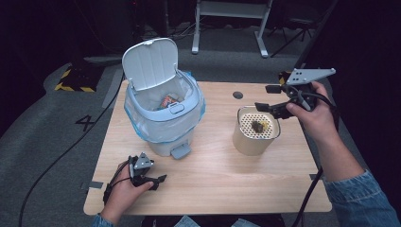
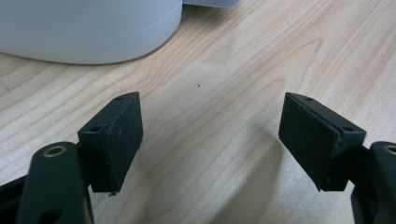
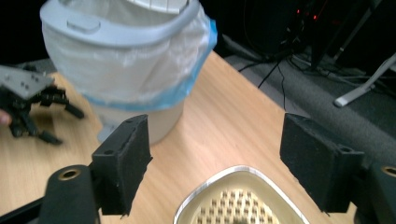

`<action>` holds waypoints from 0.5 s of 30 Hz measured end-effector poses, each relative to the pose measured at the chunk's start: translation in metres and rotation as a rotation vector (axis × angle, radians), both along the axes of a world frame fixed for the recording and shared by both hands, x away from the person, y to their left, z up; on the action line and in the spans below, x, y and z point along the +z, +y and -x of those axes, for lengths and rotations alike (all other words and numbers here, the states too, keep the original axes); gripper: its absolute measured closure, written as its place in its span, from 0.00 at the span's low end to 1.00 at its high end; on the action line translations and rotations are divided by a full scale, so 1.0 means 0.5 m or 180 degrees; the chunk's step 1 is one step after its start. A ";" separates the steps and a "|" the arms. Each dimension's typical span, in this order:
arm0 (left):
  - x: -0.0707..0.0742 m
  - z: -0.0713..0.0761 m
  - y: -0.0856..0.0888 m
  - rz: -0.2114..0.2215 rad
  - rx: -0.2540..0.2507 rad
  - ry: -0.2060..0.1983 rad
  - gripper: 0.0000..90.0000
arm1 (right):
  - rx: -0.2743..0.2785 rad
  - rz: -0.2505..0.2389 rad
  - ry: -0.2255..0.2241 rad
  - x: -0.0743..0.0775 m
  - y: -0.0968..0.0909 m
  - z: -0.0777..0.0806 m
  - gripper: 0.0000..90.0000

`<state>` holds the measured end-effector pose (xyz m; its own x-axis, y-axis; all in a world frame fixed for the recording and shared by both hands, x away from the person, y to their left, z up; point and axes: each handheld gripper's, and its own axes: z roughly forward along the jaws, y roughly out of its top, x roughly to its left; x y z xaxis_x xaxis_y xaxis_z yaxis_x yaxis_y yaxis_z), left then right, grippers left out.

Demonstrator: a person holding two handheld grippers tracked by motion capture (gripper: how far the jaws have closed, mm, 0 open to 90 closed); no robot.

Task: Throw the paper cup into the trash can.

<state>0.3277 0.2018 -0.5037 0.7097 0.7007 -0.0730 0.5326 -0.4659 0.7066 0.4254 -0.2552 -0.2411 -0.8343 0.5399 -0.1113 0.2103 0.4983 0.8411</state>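
Note:
A pale blue pedal bin [image 1: 161, 113] with a plastic liner stands at the table's back left, its lid [image 1: 150, 61] raised; colourful litter lies inside. A cream container [image 1: 255, 135] with a perforated top stands at the right, and something small and dark sits on the holes. My right gripper [image 1: 263, 97] hovers at the container's far right rim, open, nothing between its jaws. In the right gripper view the open right gripper [image 3: 215, 154] frames the container [image 3: 243, 200] and the bin [image 3: 130, 60]. My left gripper [image 1: 159, 182] rests open near the front left edge; the open left gripper [image 2: 210, 135] faces bare wood.
The bin's pedal [image 1: 180, 152] points toward the table's front. A dark round grommet [image 1: 238, 95] sits in the wooden table [image 1: 213, 179] near the back edge. Cables trail over the grey floor, and a white desk frame [image 1: 231, 19] stands behind.

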 end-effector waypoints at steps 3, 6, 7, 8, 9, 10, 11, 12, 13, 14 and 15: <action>0.000 -0.001 0.001 -0.0003 0.0012 -0.0006 0.25 | 0.0000 0.0087 0.0040 -0.013 -0.026 0.014 0.27; 0.000 -0.001 0.001 -0.0002 0.0013 -0.0012 0.25 | -0.0053 0.0054 0.0039 -0.029 -0.054 0.030 0.26; 0.000 -0.001 0.001 -0.0001 0.0012 -0.0011 0.25 | -0.0086 0.0058 0.0038 -0.036 -0.063 0.036 0.26; 0.000 -0.001 0.001 -0.0001 0.0012 -0.0011 0.25 | -0.0119 0.0063 0.0047 -0.045 -0.072 0.041 0.26; 0.000 -0.001 0.001 0.0000 0.0011 -0.0010 0.25 | -0.0141 0.0077 0.0052 -0.054 -0.082 0.046 0.26; 0.000 -0.001 0.001 0.0005 0.0012 -0.0007 0.25 | -0.0189 0.0076 0.0060 -0.067 -0.093 0.054 0.26; 0.000 -0.002 0.001 0.0009 0.0013 -0.0004 0.25 | -0.0228 0.0087 0.0050 -0.078 -0.102 0.060 0.27; 0.000 -0.002 0.002 0.0017 0.0009 0.0001 0.25 | -0.0256 0.0103 0.0046 -0.086 -0.108 0.065 0.27; 0.000 -0.002 0.003 0.0028 0.0012 0.0005 0.25 | -0.0265 0.0102 0.0054 -0.098 -0.116 0.071 0.27; 0.000 -0.002 0.003 0.0028 0.0018 0.0004 0.25 | -0.0247 0.0111 0.0073 -0.110 -0.125 0.077 0.26; 0.000 -0.002 0.003 0.0026 0.0021 0.0003 0.25 | -0.0227 0.0126 0.0105 -0.122 -0.133 0.083 0.26</action>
<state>0.3289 0.2032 -0.5039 0.7050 0.7047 -0.0795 0.5364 -0.4565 0.7099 0.3837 -0.3216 -0.3019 -0.7975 0.5938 -0.1068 0.2738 0.5139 0.8130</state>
